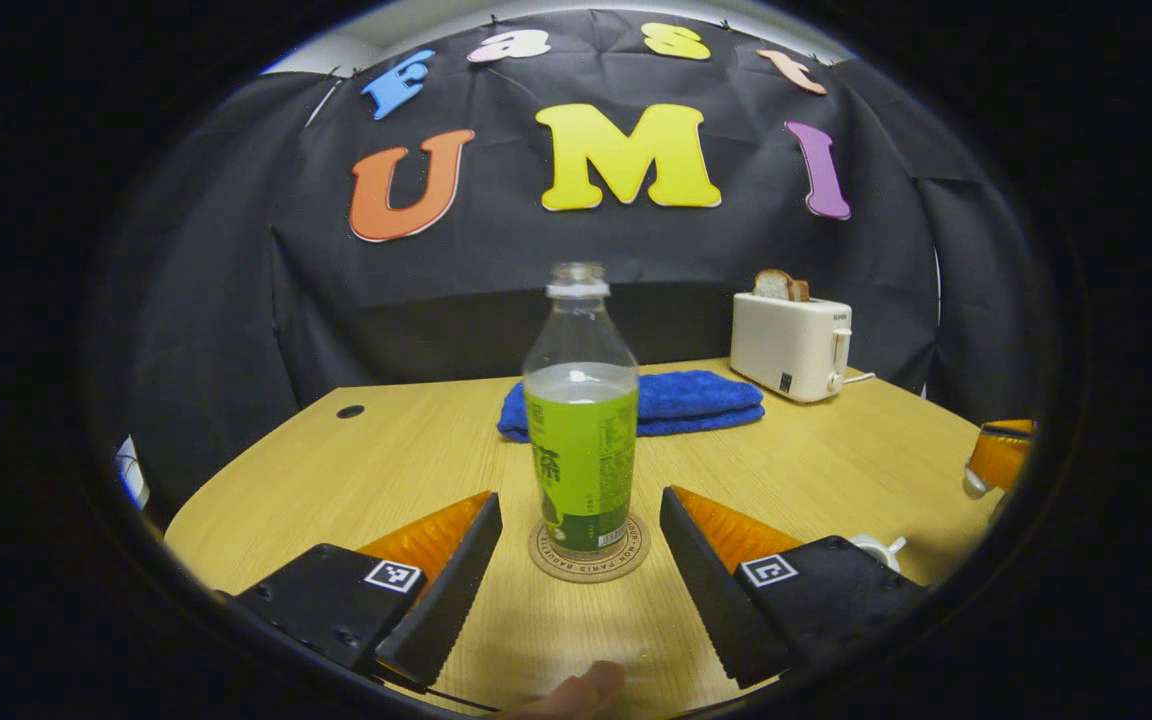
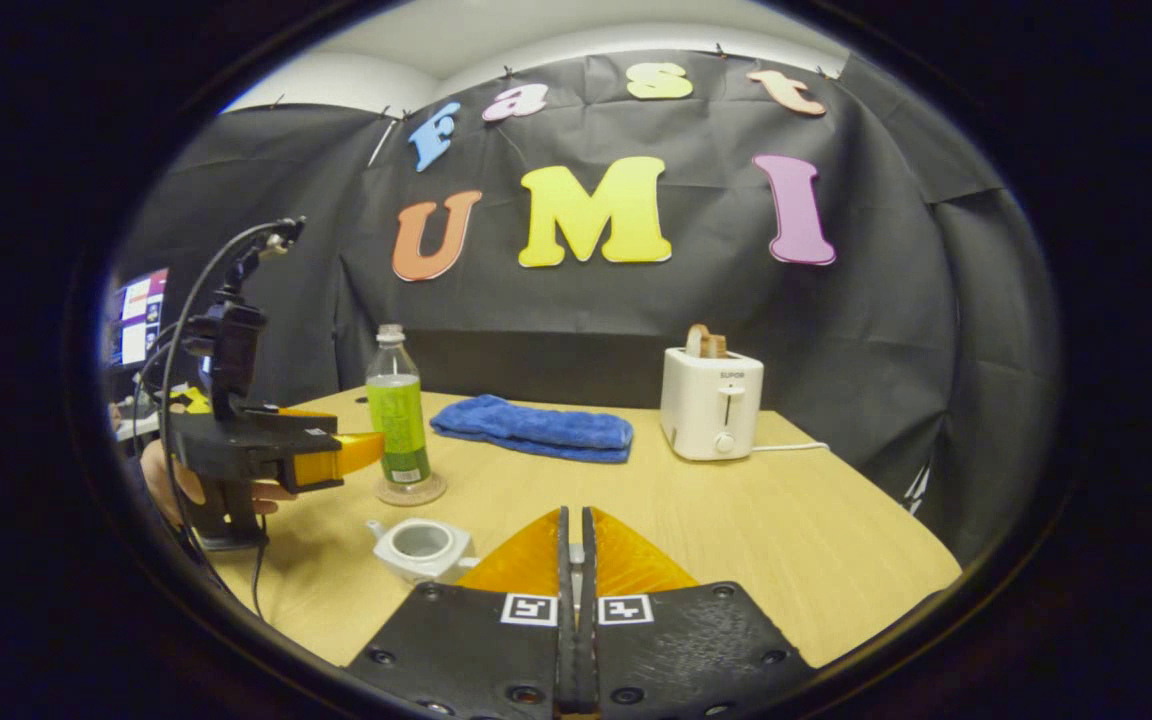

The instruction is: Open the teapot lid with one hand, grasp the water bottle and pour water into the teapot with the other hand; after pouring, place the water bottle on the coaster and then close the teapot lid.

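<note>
A clear water bottle (image 1: 581,440) with a green label and no cap stands upright on a round cork coaster (image 1: 588,567). My left gripper (image 1: 578,497) is open, one finger on each side of the bottle's lower part, neither touching it. In the right gripper view the bottle (image 2: 396,415), the coaster (image 2: 411,492) and the left gripper (image 2: 356,450) show at the left. The white teapot (image 2: 421,545) sits lidless near them. My right gripper (image 2: 574,515) is shut, with a pale sliver of the lid between its fingers. That gripper (image 1: 1001,455) hangs at the far right with a white piece under it.
A folded blue towel (image 1: 681,400) lies behind the bottle. A white toaster (image 1: 791,345) with bread in it stands at the back right, its cord trailing off. The wooden table (image 1: 836,470) has a cable hole (image 1: 350,411) at the back left. A thumb (image 1: 576,690) shows below.
</note>
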Tool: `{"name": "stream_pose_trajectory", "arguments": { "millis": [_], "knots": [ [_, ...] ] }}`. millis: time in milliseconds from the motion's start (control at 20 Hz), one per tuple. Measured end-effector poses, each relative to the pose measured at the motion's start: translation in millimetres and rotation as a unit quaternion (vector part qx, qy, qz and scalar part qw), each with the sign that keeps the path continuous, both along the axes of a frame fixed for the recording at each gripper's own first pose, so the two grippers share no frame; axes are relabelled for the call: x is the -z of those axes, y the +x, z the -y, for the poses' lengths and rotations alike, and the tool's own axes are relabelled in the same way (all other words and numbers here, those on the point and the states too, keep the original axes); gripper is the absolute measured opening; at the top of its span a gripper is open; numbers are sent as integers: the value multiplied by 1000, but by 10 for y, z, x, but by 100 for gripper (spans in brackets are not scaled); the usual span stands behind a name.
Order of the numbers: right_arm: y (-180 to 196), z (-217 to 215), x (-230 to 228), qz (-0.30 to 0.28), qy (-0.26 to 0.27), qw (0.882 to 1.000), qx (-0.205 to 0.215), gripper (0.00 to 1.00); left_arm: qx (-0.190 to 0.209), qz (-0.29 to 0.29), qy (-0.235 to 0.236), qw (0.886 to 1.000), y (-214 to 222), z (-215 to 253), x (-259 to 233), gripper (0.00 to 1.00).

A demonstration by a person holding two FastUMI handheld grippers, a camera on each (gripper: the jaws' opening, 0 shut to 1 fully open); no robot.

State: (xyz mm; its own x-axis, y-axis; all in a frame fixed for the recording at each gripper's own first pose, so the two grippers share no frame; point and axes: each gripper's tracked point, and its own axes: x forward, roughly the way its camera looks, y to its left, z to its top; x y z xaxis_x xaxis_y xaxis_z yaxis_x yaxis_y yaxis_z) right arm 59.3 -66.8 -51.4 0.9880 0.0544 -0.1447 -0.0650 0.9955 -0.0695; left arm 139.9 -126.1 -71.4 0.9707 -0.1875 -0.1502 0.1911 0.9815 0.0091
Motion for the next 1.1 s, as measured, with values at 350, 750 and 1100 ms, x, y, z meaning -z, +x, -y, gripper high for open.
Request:
{"name": "stream_pose_trajectory", "arguments": {
  "millis": [350, 750, 1100],
  "knots": [
    [-89, -437, -105, 12, 0, 999, -35, 0, -18, 50, 29, 998, -666, -384, -301, 99],
    [34, -862, -228, 18, 17, 997, -69, 0, -20, -23, -6, 1000, -1275, -600, -135, 100],
    [287, -1049, -47, -5, 44, 997, -67, 0, -17, 12, -21, 1000, -1418, -765, -374, 100]
  ]
}}
